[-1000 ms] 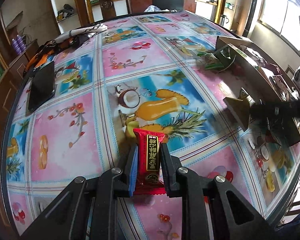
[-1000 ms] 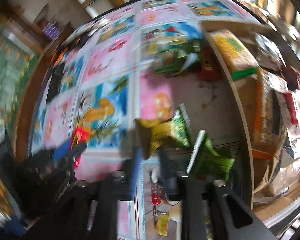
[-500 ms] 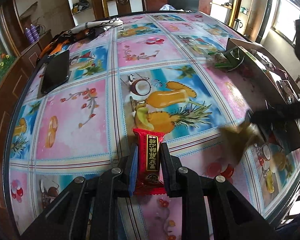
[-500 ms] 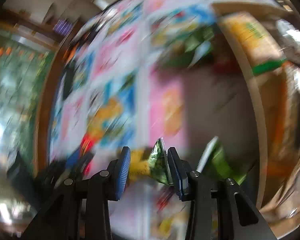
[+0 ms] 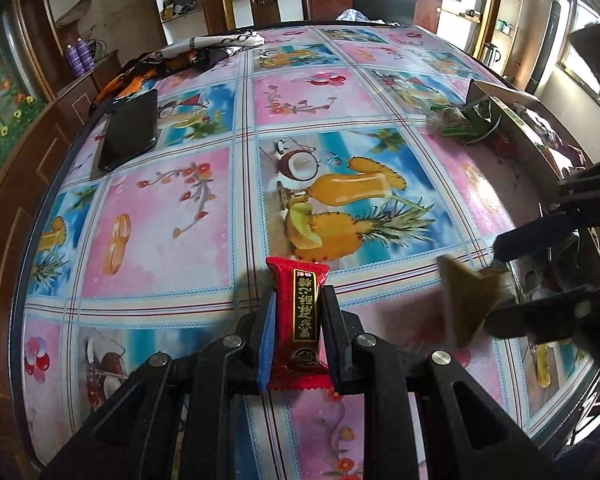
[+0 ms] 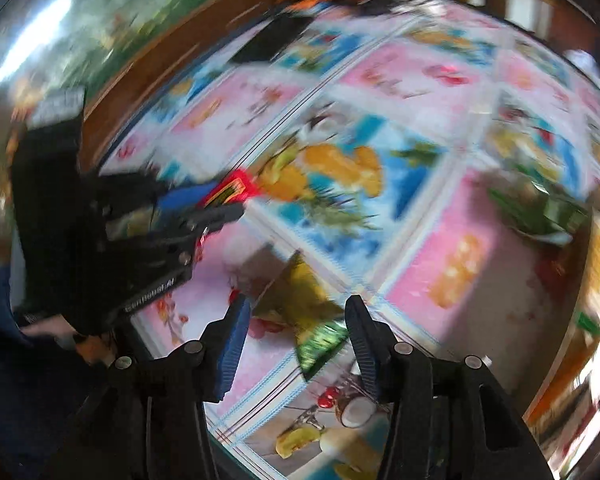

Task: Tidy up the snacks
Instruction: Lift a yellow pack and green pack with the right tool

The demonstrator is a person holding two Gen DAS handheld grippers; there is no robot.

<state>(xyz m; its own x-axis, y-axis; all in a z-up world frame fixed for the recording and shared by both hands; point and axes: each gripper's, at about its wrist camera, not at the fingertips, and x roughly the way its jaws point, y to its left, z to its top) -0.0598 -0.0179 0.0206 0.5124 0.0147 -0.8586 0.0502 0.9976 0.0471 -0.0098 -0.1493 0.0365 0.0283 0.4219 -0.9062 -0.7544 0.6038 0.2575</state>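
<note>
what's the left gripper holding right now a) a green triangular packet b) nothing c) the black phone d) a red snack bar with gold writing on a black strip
d: in the left wrist view the left gripper has its fingers pressed against both sides of the red snack bar, which stands upright between them over the tablecloth.

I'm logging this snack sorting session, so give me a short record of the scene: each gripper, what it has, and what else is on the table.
left gripper: shut on the red snack bar
right gripper: jaws have just been opening; green-gold packet between them, pads apart from it
table: fruit-print cloth
phone: far left, lying flat
green packets: far right, beside the cardboard box
right wrist view: blurred
</note>
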